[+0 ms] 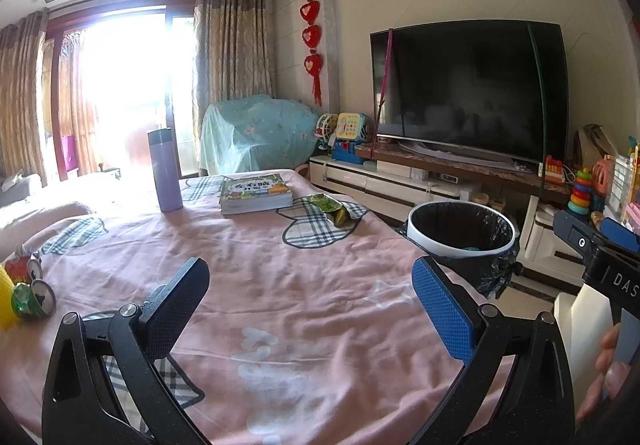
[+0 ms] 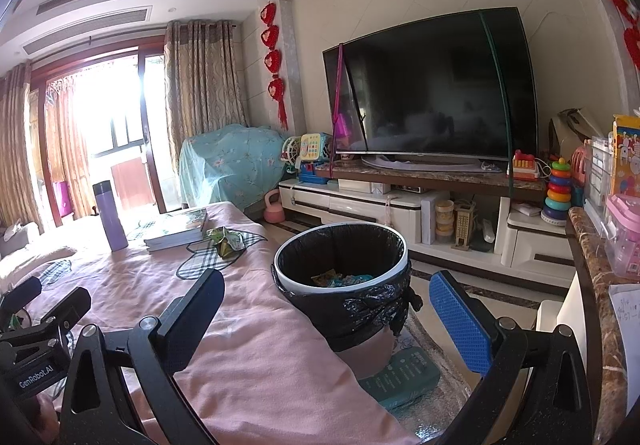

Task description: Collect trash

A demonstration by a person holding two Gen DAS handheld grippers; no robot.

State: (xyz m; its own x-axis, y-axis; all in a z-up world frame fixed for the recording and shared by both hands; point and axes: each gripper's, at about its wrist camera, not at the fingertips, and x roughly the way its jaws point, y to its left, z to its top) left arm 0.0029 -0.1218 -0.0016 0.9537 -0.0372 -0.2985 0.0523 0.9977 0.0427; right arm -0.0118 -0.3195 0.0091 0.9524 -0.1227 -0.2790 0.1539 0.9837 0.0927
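Beside the black-lined trash bin (image 2: 342, 277), which already holds wrappers, my left gripper (image 1: 308, 309) and right gripper (image 2: 326, 321) hang wide and empty between pickups; beyond the bin, the green snack wrapper (image 1: 330, 208) likely comes next.

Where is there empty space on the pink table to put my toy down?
The wide bare patch of pink tablecloth lies between the left gripper, the crushed cans and the snack wrapper. It is crowded by the books and purple flask.
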